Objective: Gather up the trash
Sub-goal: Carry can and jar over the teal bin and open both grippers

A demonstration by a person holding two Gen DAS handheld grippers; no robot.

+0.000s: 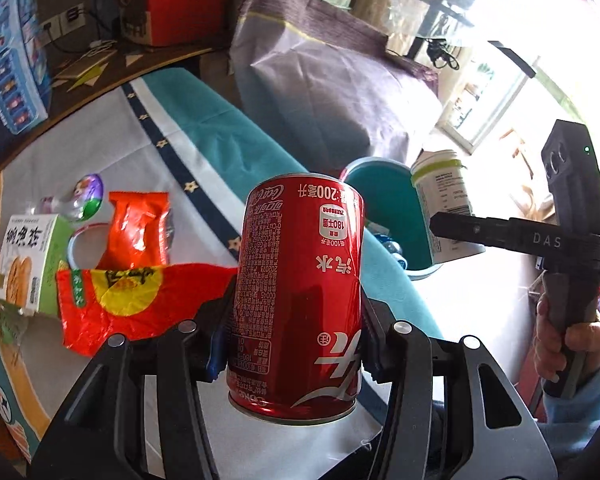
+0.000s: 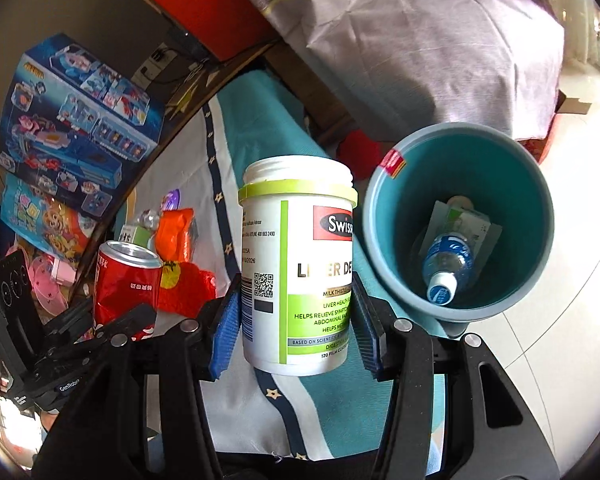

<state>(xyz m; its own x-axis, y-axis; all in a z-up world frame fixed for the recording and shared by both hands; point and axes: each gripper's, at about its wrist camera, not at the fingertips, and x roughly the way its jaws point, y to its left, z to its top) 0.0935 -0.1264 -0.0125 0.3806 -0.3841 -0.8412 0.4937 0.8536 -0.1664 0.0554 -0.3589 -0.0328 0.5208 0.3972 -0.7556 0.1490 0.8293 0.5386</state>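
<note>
Two items upright, can (image 1: 298,296) (inverted print), jar (image 2: 298,270)

Clamped between blue pads of the right gripper (image 2: 296,312): a white supplement jar (image 2: 298,268), lidless, upright. Right of the jar, a teal bin (image 2: 384,216) holding a water bottle (image 2: 446,266). Left of the jar, a red can (image 2: 122,276) in the left gripper (image 2: 112,320).

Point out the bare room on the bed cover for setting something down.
Free: the pale cloth between the starred navy stripe and the wrappers. Crowded: the left, where the biscuit box, orange packet and red wrapper cluster.
</note>
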